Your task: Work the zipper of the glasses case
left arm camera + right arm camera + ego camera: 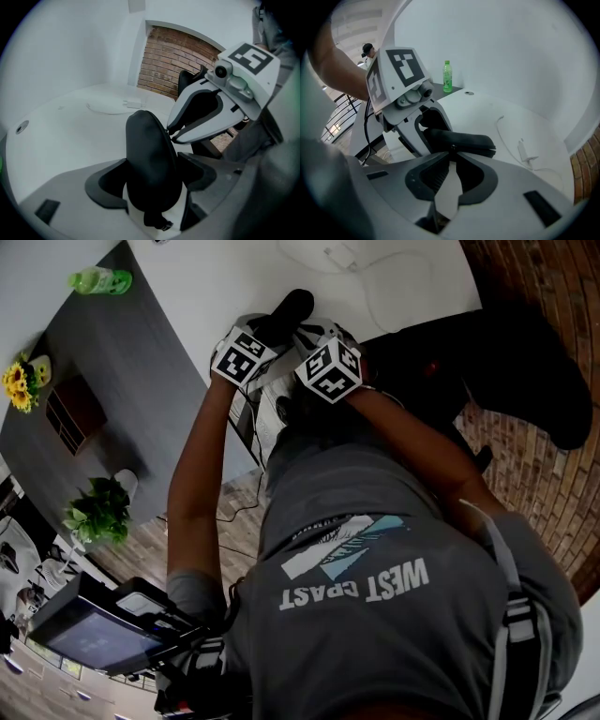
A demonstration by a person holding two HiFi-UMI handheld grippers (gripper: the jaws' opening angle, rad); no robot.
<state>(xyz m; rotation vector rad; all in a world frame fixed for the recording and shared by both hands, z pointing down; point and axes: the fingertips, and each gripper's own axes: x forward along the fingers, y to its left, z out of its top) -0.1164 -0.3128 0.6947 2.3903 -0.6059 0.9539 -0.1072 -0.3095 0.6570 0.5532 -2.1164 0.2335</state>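
- Your left gripper (153, 182) has its jaws clamped on the lower body of the glasses case (150, 145). The case stands on end between them over the white table (65, 136). That firm hold gives you something to pull against.
- Your right gripper (452, 155) has its jaws drawn nearly together. The tips pinch what looks like the zipper pull (452, 147) on the seam of the case, which lies crosswise just beyond them. A narrow pinch suits so small a tab.
- You hold both tools close together in front of you, at the near edge of the table. The case is braced from two sides, probably so the pull can run along the seam without the case twisting.
- The head view shows only the two marker cubes (246, 354) side by side, with the rounded far end of the case poking out beyond them. Neither grip can be seen there.
- The left gripper view shows the right tool's tips meeting the case's right edge at the seam. Only the right gripper view shows the pinch itself.
- The right gripper view also takes in a green bottle (447, 76) at the far left. A charger (525, 152) with its cable lies on the far part of the table. Both are well apart from your work.
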